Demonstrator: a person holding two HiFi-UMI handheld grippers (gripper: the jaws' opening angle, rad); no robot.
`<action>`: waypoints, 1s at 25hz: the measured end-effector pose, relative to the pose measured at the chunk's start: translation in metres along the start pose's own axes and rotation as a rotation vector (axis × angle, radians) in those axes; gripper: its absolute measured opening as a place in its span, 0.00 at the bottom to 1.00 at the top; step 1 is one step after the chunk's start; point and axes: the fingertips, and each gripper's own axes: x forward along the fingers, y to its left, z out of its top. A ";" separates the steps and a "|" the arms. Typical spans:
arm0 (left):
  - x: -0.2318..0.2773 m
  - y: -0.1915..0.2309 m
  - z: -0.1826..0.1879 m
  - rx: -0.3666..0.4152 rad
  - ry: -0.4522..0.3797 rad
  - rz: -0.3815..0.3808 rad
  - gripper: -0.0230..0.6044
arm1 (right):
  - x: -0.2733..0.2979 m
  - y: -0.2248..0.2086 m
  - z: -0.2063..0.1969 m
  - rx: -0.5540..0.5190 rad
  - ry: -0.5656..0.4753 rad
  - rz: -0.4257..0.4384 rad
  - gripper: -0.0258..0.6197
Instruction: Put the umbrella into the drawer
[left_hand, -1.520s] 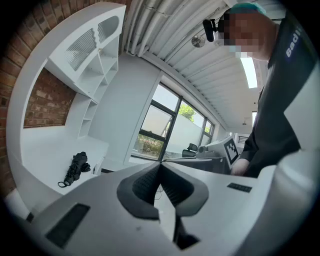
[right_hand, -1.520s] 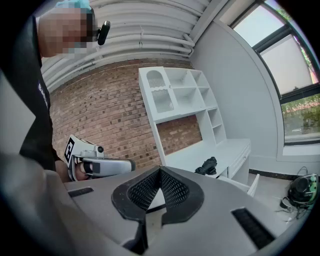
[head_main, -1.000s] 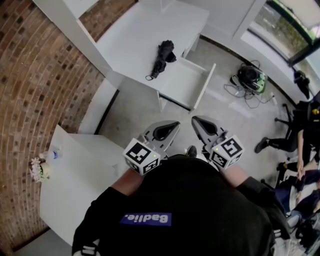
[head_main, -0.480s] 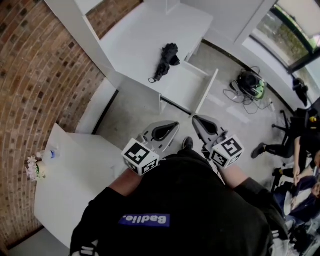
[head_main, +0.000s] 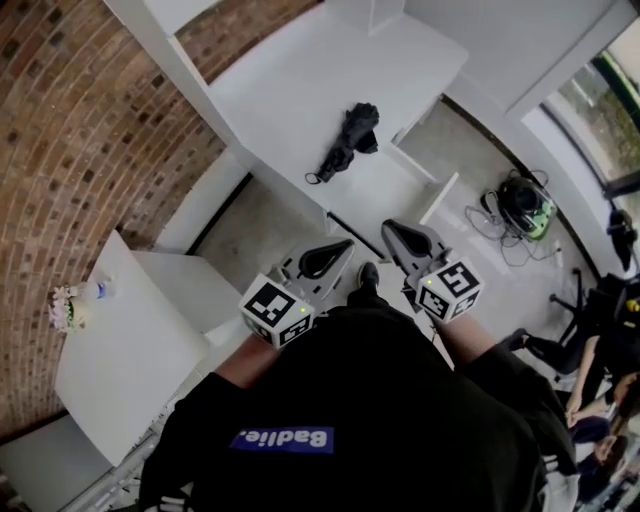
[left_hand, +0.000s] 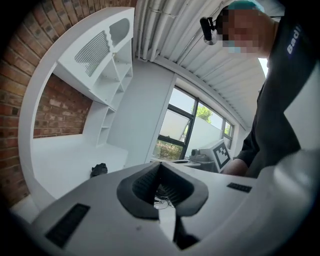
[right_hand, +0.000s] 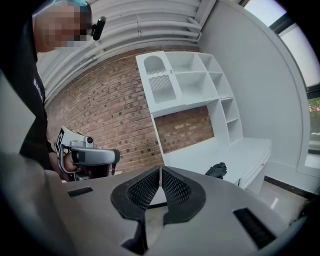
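The umbrella (head_main: 347, 145) lies on the surface (head_main: 300, 80) just beside the pulled-out drawer (head_main: 388, 190), well ahead. The left gripper (head_main: 344, 245) and right gripper (head_main: 388, 229) carry their jaws pressed together and empty, probably because no grasp is near yet

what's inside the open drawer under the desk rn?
Only bare white bottom shows inside the drawer, with nothing on it. The umbrella lies on the desktop beside it. The drawer's back part is covered by the desktop, so it cannot be seen.
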 end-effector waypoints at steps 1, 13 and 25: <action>0.010 0.006 0.004 0.001 -0.002 0.020 0.04 | 0.008 -0.012 0.004 -0.005 0.007 0.019 0.09; 0.079 0.055 0.019 -0.040 -0.008 0.244 0.04 | 0.094 -0.124 -0.002 0.129 0.132 0.154 0.31; 0.059 0.087 0.028 -0.046 -0.040 0.309 0.04 | 0.183 -0.156 -0.036 -0.294 0.362 0.243 0.40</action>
